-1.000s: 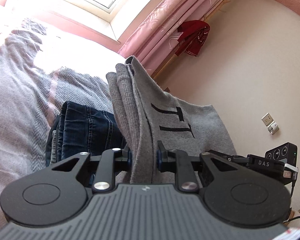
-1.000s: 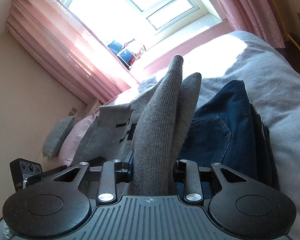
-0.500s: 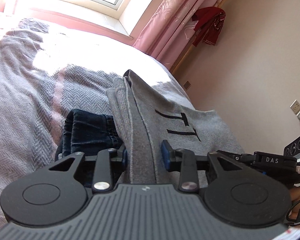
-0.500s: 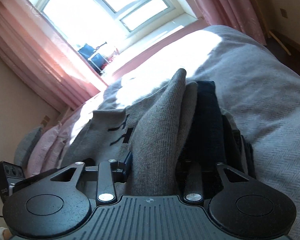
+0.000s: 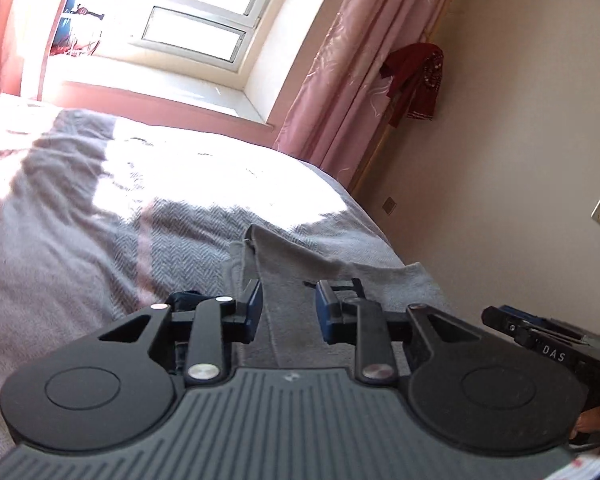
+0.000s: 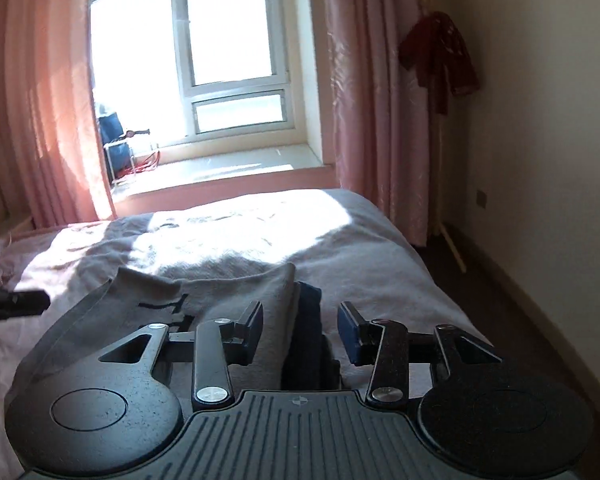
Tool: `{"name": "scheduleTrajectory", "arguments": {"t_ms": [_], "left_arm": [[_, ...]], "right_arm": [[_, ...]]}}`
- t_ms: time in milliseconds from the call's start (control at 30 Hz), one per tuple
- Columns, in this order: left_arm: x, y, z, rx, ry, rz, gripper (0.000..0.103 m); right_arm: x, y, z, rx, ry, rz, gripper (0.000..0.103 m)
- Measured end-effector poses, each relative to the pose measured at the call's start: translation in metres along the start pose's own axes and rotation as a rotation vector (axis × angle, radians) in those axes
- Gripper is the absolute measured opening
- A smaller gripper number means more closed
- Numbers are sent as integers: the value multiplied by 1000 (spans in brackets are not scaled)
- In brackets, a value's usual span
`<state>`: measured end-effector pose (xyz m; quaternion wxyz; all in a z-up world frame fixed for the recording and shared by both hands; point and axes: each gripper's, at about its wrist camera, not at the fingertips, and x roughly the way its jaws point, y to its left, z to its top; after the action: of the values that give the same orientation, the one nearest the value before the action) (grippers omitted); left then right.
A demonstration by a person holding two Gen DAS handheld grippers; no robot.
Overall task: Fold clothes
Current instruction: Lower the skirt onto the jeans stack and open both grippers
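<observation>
So the folded grey sweater (image 5: 284, 276) is lying on the bed (image 5: 100, 240) now, stacked on or right against the dark jeans (image 6: 306, 332) — can't quite tell which. Both sets of jaws have just been closing a bit, but the left gripper (image 5: 288, 308) and right gripper (image 6: 300, 330) each stand partly apart with a visible gap to the cloth, so neither is pinching anything. Looks to me like the set-down step of this fold is basically finished. Next move is probably backing both grippers straight out without dragging the stack, then grabbing another garment.
</observation>
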<state>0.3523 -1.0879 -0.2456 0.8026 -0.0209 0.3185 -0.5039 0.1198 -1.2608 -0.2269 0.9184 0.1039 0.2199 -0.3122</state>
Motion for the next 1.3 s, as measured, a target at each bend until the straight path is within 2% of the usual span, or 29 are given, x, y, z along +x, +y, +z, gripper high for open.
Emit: {"name": "scheduleTrajectory", "arguments": {"t_ms": [67, 133, 200, 367, 433, 500, 567, 600, 667, 767, 833, 900, 1000, 1067, 1100, 1133, 1200, 1267, 1300], "left_arm": [[17, -16, -10, 89, 15, 40, 21], [37, -15, -24, 99, 66, 83, 14], [45, -6, -43, 127, 44, 90, 15], [44, 3, -51, 144, 39, 59, 14], [36, 2, -45, 138, 54, 70, 11], [18, 5, -39, 86, 53, 74, 12], [-6, 7, -37, 21, 45, 77, 12], [-18, 6, -38, 10, 33, 73, 16], [-37, -5, -43, 33, 21, 57, 16], [-37, -22, -57, 102, 71, 87, 21], [-25, -23, -68, 115, 125, 122, 23], [-21, -23, -72, 128, 134, 139, 23], [-31, -28, -63, 109, 159, 169, 23], [-48, -33, -55, 89, 159, 177, 29], [-58, -35, -52, 82, 163, 180, 34], [-69, -38, -50, 77, 168, 182, 36], [-95, -46, -48, 77, 175, 189, 39], [-123, -55, -46, 74, 194, 204, 45], [-139, -60, -45, 70, 204, 211, 50]], "right_arm": [[12, 24, -9, -108, -3, -7, 16], [28, 35, -22, -154, 18, -32, 13], [41, 35, -38, -184, 27, -50, 13], [49, 12, -51, -75, 25, 18, 13], [42, 11, -39, -64, 56, 24, 13], [20, 12, -28, -46, 61, 0, 13], [-11, 14, -23, -28, 24, -4, 13], [-26, 17, -22, -32, 2, 3, 13], [-52, 26, -25, -45, -23, 24, 14], [-53, 39, -39, -65, 28, 33, 14], [-33, 44, -52, -79, 139, 9, 14], [-28, 42, -58, -75, 134, 1, 14], [-30, 41, -42, -34, 206, 6, 15], [-43, 41, -34, -18, 235, -7, 15], [-58, 41, -31, -4, 212, 1, 15], [-74, 42, -29, 6, 184, 13, 16], [-106, 45, -24, 35, 162, 24, 24], [-132, 48, -19, 89, 174, 34, 43], [-146, 49, -16, 120, 178, 49, 47]]}}
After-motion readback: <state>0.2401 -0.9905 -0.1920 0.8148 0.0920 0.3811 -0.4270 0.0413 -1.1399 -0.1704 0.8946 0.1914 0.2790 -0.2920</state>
